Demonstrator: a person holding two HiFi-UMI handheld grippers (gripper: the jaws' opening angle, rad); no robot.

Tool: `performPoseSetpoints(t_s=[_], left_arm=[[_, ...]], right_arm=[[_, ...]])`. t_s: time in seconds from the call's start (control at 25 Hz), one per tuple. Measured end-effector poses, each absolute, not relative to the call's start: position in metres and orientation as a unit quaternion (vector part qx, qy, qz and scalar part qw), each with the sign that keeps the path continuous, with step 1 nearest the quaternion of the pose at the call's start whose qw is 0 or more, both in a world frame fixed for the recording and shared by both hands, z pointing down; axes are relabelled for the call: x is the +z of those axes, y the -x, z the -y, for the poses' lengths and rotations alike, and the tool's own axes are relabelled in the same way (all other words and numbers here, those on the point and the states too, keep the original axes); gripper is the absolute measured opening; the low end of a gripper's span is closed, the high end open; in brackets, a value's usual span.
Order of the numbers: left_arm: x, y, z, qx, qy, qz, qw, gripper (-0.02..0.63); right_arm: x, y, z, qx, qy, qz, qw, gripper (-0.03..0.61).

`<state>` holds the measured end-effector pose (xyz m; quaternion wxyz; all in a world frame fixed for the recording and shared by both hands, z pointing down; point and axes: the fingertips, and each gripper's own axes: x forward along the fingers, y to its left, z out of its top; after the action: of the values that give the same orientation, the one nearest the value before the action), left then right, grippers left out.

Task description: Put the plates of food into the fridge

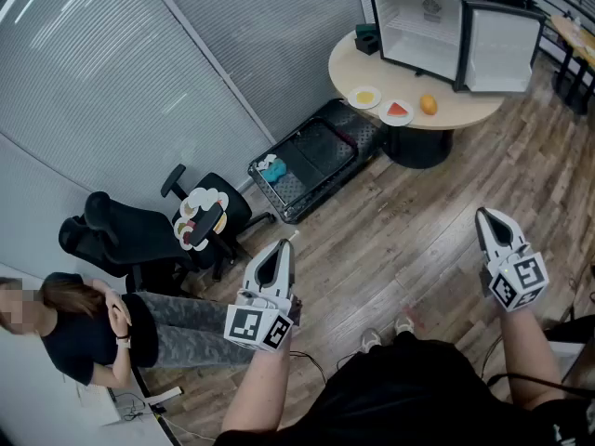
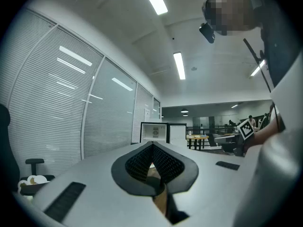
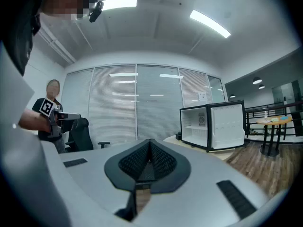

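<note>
From the head view, your left gripper (image 1: pixel 277 254) and your right gripper (image 1: pixel 490 219) are both up in the air over the wood floor. They touch nothing. Far ahead is a round table (image 1: pixel 474 110). On it stands the fridge (image 1: pixel 416 28) with its door (image 1: pixel 502 49) wide open. In front of the fridge, near the table's edge, lie a plate with yellow food (image 1: pixel 364 97) and a plate with red food (image 1: pixel 397 111). An orange fruit (image 1: pixel 428 105) sits just beside them. A black case (image 1: pixel 321 156) lies open on the floor next to the table, with a blue thing (image 1: pixel 272 168) in it. A black chair (image 1: pixel 139 235) holds some small plates, but they are too small for me to tell what is on them. A person (image 1: pixel 79 328) sits at the left.

In the left gripper view, your left gripper (image 2: pixel 152 148) has its jaws squeezed together, with nothing between them. The fridge (image 2: pixel 154 131) shows far off, straight ahead. Only here do you see the marker cube (image 2: pixel 246 128) of your other gripper.

In the right gripper view, your right gripper (image 3: pixel 150 144) is clenched tight too, and holds nothing. The fridge (image 3: pixel 213 124) stands to the right, and this view shows the white shelf inside it.
</note>
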<state>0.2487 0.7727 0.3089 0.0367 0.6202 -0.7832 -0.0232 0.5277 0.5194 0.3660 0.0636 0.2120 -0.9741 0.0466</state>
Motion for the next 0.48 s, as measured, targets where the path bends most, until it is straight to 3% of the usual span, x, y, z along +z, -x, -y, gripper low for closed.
performPoseSetpoints(t_s=[0.48], left_arm=[[0.288, -0.264, -0.696, 0.003, -0.613, 0.790, -0.009, 0.006]], right_arm=[[0.361, -0.522, -0.449, 0.022, -0.188, 0.982, 0.018, 0.005]])
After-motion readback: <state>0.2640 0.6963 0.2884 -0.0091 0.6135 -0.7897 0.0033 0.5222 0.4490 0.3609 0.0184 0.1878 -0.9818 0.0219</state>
